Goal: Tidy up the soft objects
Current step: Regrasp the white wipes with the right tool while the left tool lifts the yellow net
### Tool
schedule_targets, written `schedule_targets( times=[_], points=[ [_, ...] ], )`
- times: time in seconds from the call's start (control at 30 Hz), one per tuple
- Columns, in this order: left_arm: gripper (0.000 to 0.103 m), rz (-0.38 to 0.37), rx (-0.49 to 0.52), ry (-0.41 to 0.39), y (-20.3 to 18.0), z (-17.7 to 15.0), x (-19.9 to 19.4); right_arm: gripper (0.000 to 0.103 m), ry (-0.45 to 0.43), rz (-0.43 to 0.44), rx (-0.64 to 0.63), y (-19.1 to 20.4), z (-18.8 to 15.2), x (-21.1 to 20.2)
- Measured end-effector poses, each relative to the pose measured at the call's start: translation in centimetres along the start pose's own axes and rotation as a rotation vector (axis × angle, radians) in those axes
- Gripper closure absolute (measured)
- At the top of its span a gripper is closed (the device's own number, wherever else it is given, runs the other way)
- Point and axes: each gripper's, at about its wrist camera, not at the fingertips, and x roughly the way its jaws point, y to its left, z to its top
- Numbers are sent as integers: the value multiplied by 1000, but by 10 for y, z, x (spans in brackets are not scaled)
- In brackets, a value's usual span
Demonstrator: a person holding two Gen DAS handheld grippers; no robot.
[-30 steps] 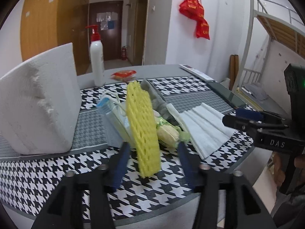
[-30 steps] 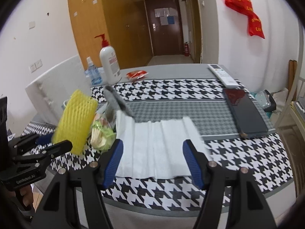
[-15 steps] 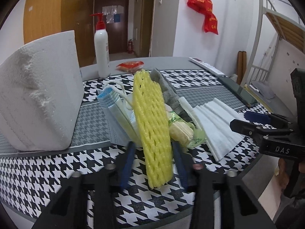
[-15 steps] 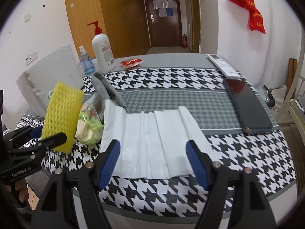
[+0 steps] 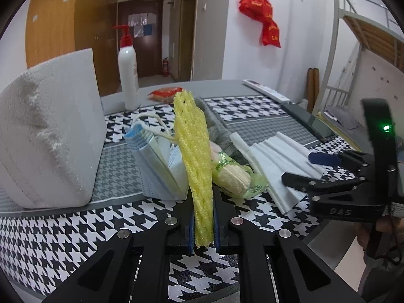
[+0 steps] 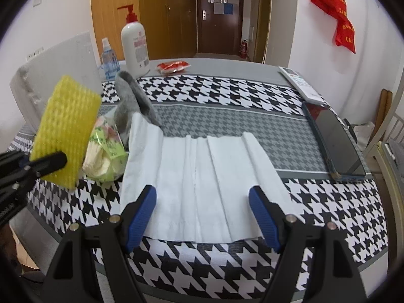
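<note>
A yellow foam net sleeve (image 5: 194,156) stands upright on the houndstooth cloth. My left gripper (image 5: 203,229) is shut on its lower end, jaws still closing, pads pressing both sides. In the right wrist view the sleeve (image 6: 65,131) shows at the left with the left gripper (image 6: 48,161) on it. A white folded tissue (image 6: 202,176) lies flat in front. My right gripper (image 6: 202,217) hovers over its near edge, jaws opening, the pads clear of it. From the left wrist view the right gripper (image 5: 310,166) is seen above the tissue (image 5: 275,159).
Behind the sleeve lean blue face masks (image 5: 156,161), a green-wrapped packet (image 5: 229,174) and a grey cloth (image 6: 131,96). A white foam block (image 5: 48,136) stands at the left. A pump bottle (image 5: 128,75), red packet (image 5: 164,92), remote (image 6: 300,83) and phone (image 6: 333,141) lie farther back and right.
The left jaws closed from wide apart onto the yellow sleeve. The right gripper sank toward the tissue's near edge and its jaws spread wider.
</note>
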Motion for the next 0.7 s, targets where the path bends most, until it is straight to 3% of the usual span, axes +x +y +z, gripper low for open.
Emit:
schedule_targets(
  times=[0.4,0.53,0.67,0.7],
  points=[
    [91,-13,17,-21,1,2,-12,28,36,-6,-5,4,-3,6],
    [91,-17,21,-19,3,3,-13,48,28,-11,-9,6,-4,2],
    [91,-33,40,-15,4,5,-14,87,14,-25,-1,7,-5,0],
    [91,-36,44,-16,3,6,-14,89,8,-23,-7,8,-5,0]
  ],
)
